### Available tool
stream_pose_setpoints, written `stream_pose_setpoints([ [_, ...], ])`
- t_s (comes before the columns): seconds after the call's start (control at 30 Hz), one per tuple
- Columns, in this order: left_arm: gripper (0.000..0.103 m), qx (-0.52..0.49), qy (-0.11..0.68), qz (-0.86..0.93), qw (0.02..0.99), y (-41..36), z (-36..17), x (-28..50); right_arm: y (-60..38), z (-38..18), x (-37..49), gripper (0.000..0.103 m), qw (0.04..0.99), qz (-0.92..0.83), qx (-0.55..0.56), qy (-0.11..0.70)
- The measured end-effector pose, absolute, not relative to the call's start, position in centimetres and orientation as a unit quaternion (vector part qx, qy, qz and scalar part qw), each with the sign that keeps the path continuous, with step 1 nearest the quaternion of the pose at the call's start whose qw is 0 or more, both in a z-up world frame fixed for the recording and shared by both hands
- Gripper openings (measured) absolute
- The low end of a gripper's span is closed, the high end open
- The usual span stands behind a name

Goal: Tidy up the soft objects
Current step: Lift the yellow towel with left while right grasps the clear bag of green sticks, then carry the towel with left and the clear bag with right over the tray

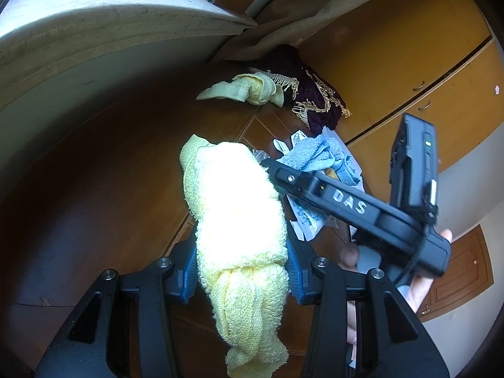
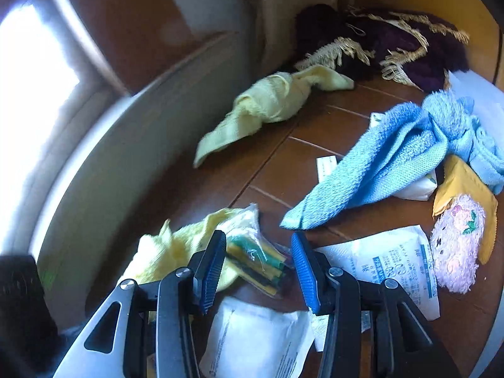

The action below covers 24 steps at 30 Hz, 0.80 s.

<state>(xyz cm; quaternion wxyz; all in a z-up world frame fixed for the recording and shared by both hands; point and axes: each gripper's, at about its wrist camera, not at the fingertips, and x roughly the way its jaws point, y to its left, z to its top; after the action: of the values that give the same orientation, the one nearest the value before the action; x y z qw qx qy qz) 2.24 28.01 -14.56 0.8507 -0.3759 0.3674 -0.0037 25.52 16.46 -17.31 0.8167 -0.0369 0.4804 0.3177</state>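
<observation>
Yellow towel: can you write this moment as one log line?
left tongs: shut on yellow towel | right tongs: open, empty | blue towel: on table

A knotted pale-yellow towel (image 1: 239, 236) hangs bunched between blue pads. On the brown table lie a second yellow cloth (image 2: 271, 100), twisted, a crumpled blue towel (image 2: 393, 157) (draped over papers) and a pink fluffy pad (image 2: 456, 242).

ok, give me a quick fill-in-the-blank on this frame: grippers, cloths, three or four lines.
1. The left gripper is shut on a ____ towel.
2. The right gripper is ____, holding nothing.
3. The blue towel lies on the wooden ____.
4. The gold-fringed cloth at the back is dark ____.

Missing words: yellow; open; table; purple
</observation>
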Motion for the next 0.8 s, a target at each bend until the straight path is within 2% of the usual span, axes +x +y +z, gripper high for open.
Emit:
stream_pose_setpoints([
  [0.1,0.044,-0.374,0.369,-0.002,0.851,27.9,-14.5,2.4,16.8,-17.6,24.9,0.025,0.810,0.318,-0.051,0.490],
  [0.27,0.044,-0.371,0.371,0.003,0.852,27.7,-14.4,2.4,16.6,-17.2,24.1,0.010,0.808,0.311,-0.057,0.496],
  [0.4,0.044,-0.383,0.359,-0.011,0.851,27.4,-13.7,1.9,14.8,-15.9,22.5,0.009,0.815,0.314,-0.036,0.485],
  [0.8,0.044,-0.334,0.334,-0.043,0.880,21.0,-8.6,2.1,3.3,-11.9,17.4,0.009,0.840,0.318,0.076,0.434],
])
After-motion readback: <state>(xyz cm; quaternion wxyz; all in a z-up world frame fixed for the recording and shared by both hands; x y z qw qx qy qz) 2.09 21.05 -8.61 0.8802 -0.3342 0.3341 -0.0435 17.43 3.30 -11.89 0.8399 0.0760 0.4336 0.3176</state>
